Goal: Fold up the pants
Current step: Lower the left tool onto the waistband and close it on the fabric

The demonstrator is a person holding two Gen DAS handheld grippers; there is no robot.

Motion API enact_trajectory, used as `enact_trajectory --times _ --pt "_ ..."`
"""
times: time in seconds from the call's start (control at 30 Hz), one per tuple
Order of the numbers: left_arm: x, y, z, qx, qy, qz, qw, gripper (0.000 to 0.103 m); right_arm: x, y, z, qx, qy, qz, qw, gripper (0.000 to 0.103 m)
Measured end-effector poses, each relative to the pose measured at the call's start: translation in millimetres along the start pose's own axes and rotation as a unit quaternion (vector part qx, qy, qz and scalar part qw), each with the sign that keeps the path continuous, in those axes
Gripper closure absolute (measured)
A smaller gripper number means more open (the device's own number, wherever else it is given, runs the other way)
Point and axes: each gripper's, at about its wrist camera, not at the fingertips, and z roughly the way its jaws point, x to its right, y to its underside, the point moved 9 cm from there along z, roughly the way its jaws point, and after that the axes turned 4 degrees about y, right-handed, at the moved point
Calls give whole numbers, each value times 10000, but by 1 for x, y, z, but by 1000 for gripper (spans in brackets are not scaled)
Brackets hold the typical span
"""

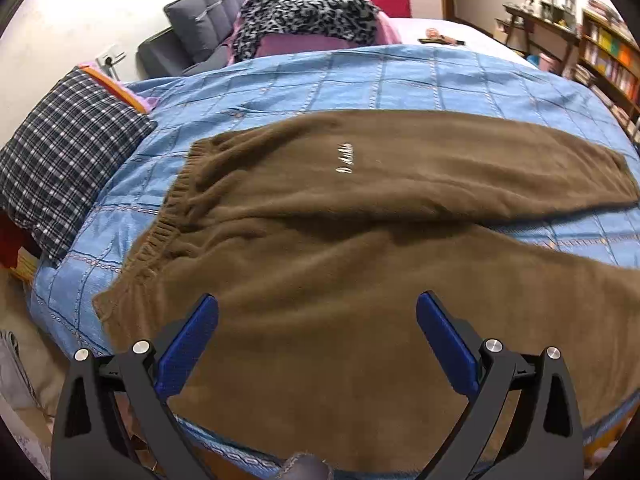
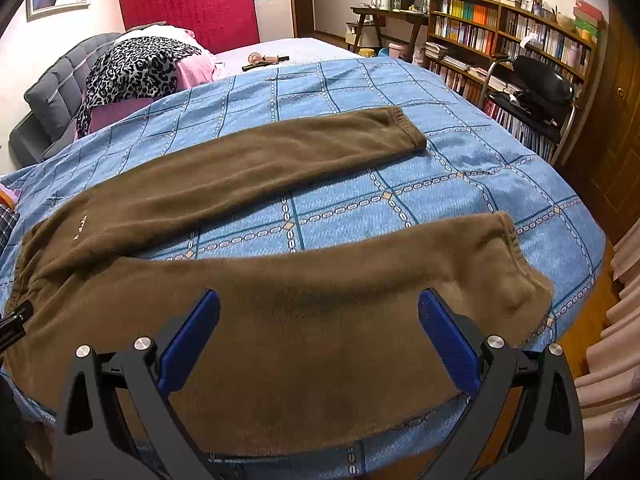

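Brown fleece pants (image 1: pixel 320 264) lie flat on a blue checked bedspread (image 1: pixel 360 80), waistband (image 1: pixel 168 216) to the left, both legs spread apart to the right. In the right wrist view the pants (image 2: pixel 300 300) show a far leg with its cuff (image 2: pixel 408 128) and a near leg with its cuff (image 2: pixel 516 264). My left gripper (image 1: pixel 317 312) is open above the near hip part, holding nothing. My right gripper (image 2: pixel 319 310) is open above the near leg, holding nothing. A bit of the left gripper (image 2: pixel 14 324) shows at the left edge.
A plaid pillow (image 1: pixel 64 160) lies at the bed's left end. A leopard-print cloth (image 2: pixel 136 64) on pink bedding sits at the back, by a grey headboard (image 2: pixel 60 84). Small items (image 2: pixel 264 60) lie on the far bed. Bookshelves (image 2: pixel 512 40) and a black chair (image 2: pixel 540 88) stand right.
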Motion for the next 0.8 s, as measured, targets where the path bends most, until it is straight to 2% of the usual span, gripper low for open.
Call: enact_trajectory --times 0.53,0.8 --pt "-80 -61 42 49 -597 -592 9964 5 -24 -38 27 -58 -136 -8 9999 3" --pt "-105 -87 70 103 -719 -736 9946 5 -36 -72 54 141 -140 -11 9998 3"
